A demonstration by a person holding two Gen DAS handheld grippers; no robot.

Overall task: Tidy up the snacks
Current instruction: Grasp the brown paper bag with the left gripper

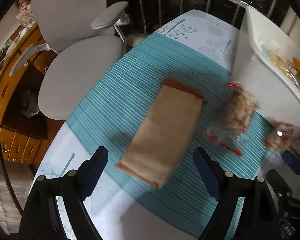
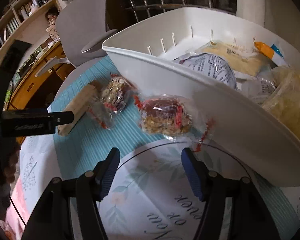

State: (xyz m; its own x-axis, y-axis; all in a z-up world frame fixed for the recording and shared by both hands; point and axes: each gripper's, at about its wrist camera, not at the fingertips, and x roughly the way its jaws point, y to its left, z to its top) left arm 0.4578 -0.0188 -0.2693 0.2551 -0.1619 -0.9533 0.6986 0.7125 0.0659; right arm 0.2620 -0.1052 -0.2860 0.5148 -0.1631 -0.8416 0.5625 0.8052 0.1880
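Note:
A brown paper-wrapped snack bar [image 1: 164, 134] lies on the teal striped cloth, just ahead of my open, empty left gripper [image 1: 150, 166]. Right of it lies a clear-wrapped nut cake with red ends [image 1: 236, 116]. In the right wrist view the same bar [image 2: 78, 108] and nut cake [image 2: 114, 98] lie at left. A second nut cake [image 2: 166, 118] lies just ahead of my open, empty right gripper [image 2: 150, 164], beside the white basket [image 2: 170, 80]. The basket holds several snack packets.
The basket wall [image 1: 248, 64] stands at the right of the table. A grey office chair [image 1: 80, 64] stands past the table's left edge, with a wooden drawer unit [image 1: 16, 80] behind it. A metal railing [image 1: 170, 10] runs behind the table's far end.

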